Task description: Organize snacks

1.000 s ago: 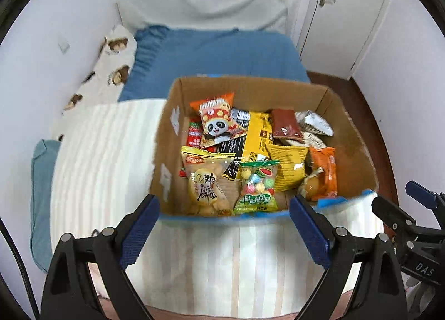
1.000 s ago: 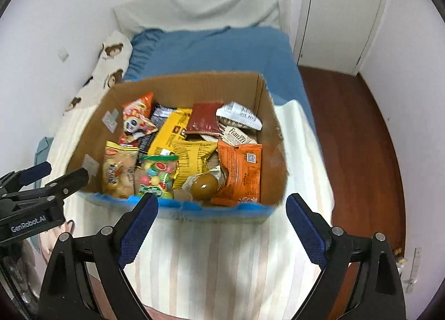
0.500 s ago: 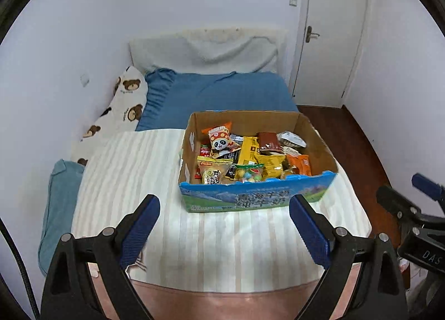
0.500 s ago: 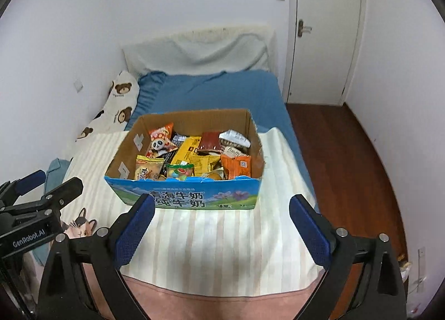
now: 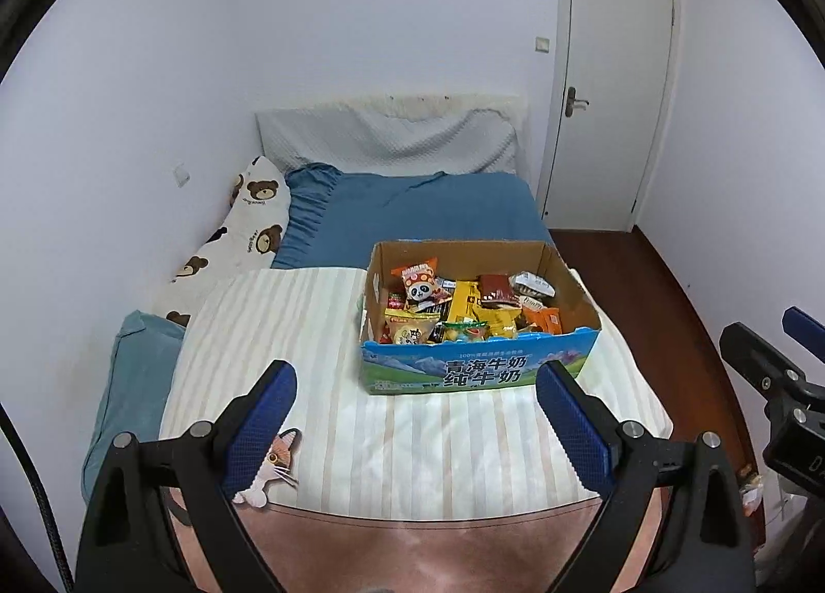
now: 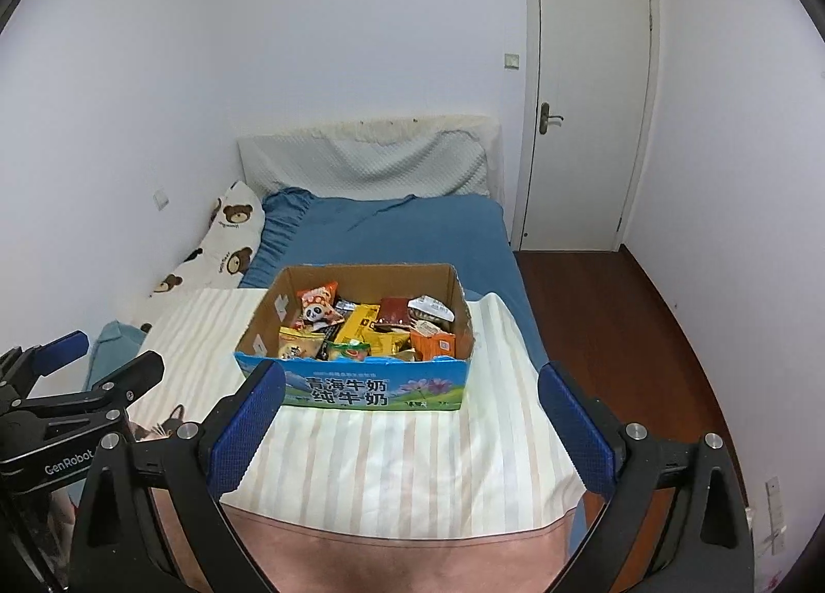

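- Blue pads line both grippers. The left gripper (image 5: 415, 402) stands spread wide with nothing between its pads; it hangs over the near part of the striped sheet (image 5: 309, 335), well short of the box.
- The right gripper (image 6: 410, 405) is likewise spread wide and holds nothing. Its last reading puts the spread at almost its widest.
- Beyond the pads, the cardboard box (image 6: 361, 394) sits on the striped sheet, right of the bed's middle, with its printed blue front panel facing the grippers.
- The snacks (image 6: 371, 327) lie inside the box in a loose, overlapping pile: a panda packet (image 6: 315, 307) at the far left, an orange packet (image 6: 435, 345) at the near right, and yellow packets between them.
- No snack lies outside the box in either view.
- Judged step: no packet is in hand; either sorting has not begun or the load is complete. The views do not settle which.
- Next move, if sorting proceeds: bring one gripper down over a top packet, straddle it and close on its edge.
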Available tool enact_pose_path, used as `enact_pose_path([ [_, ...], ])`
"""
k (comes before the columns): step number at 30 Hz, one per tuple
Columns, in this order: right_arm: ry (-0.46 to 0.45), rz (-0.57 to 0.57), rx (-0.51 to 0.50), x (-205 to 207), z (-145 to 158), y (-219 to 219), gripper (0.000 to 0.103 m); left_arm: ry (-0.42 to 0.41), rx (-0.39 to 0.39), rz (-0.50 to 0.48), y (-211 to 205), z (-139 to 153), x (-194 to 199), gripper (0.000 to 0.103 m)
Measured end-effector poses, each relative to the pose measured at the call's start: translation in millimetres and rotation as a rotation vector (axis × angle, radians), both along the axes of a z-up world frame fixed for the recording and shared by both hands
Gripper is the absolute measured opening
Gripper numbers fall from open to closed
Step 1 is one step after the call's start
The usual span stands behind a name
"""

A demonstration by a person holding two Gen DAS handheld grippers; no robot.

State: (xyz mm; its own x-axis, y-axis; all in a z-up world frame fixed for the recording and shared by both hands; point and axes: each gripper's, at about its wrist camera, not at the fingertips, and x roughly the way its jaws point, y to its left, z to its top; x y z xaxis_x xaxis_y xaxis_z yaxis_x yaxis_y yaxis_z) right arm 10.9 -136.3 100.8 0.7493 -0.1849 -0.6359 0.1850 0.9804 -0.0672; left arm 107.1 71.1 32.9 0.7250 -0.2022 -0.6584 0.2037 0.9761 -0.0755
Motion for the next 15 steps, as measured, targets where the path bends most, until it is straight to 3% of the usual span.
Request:
enact_pose_path([
  [7, 0.010, 0.002, 0.013, 0.1, -2.2, 2.5, 0.101, 0.002, -0.006, 0.006, 1.4, -2.1, 0.6, 0.095],
  [15, 0.020, -0.013, 0.026, 32.1, -24.6, -6.9, 0.101, 0.028, 0.010, 0.011, -11.6, -18.8, 29.5, 0.095],
])
